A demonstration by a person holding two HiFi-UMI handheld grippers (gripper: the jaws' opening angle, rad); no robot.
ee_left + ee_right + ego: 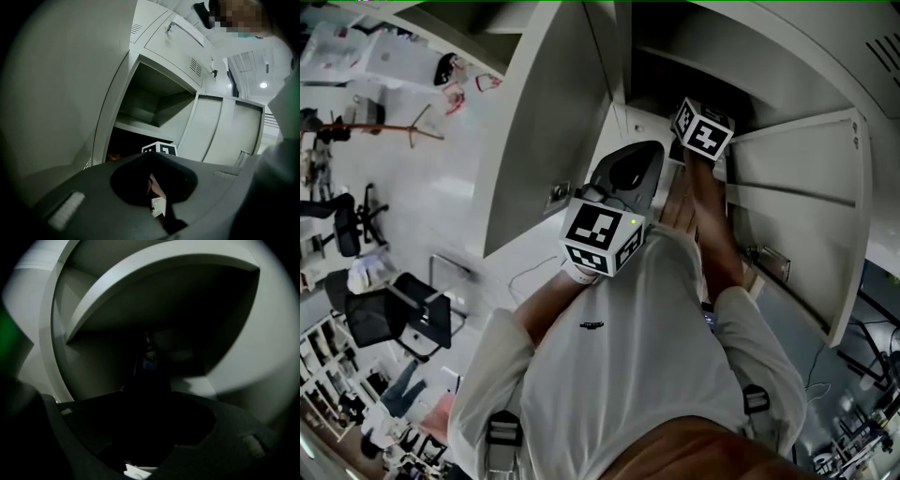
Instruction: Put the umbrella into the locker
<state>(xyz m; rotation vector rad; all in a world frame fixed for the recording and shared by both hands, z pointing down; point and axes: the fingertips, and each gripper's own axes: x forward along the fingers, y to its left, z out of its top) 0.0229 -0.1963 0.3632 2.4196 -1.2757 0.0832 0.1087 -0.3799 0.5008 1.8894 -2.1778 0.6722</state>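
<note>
In the right gripper view the umbrella (pixel 149 365) is a dark upright shape with a small blue tag, standing deep in the dim locker compartment (pixel 93 362). My right gripper (pixel 140 405) points at it with its jaws wide apart, and I see no pad pressing on it. The head view shows the right gripper's marker cube (pixel 703 129) at the mouth of the open locker (pixel 675 75). My left gripper (pixel 151 154) hangs just outside the locker with its grey jaws meeting at the tip and nothing between them. Its marker cube (pixel 605 234) is near my chest.
An open locker door (pixel 539 141) stands to the left and another door (pixel 797 206) with a handle to the right. A shelf (pixel 140 127) divides the locker above the dark compartment. Office chairs (pixel 394 314) and a coat stand (pixel 384 127) are on the floor at the left.
</note>
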